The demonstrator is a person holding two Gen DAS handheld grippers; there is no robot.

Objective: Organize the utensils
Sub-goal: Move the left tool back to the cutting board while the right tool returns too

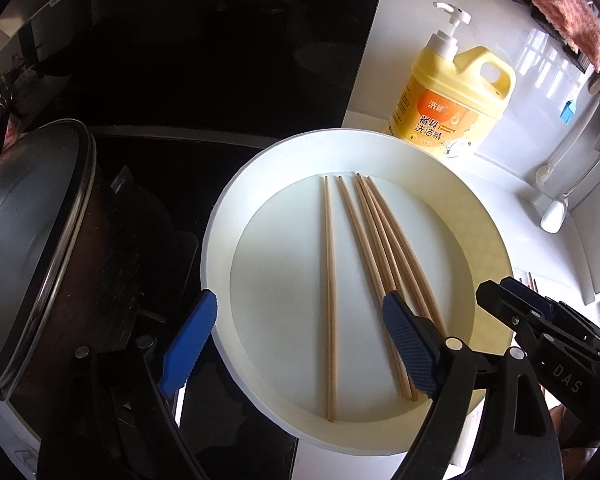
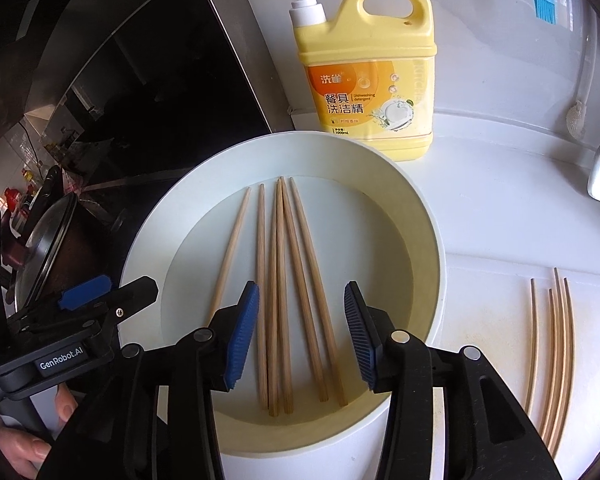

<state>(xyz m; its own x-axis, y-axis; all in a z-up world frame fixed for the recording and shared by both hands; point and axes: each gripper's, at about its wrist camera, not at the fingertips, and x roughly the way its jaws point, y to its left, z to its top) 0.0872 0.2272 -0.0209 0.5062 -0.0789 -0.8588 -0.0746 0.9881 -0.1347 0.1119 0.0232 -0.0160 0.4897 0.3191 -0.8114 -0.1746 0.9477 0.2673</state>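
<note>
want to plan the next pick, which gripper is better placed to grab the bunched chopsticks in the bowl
Right. The right gripper is open and sits directly over the bunched chopsticks in the white bowl. The left gripper is centred beside that bunch.

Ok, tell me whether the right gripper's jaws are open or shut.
Open. The right gripper hangs over the bowl with its jaws apart, and the chopsticks lie loose beneath, not pinched.

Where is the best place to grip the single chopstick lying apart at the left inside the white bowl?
Probably its near thick end: the leftmost chopstick lies flat in the white bowl, clear of the others. Come from above, jaws across its width, with the open right gripper.
</note>
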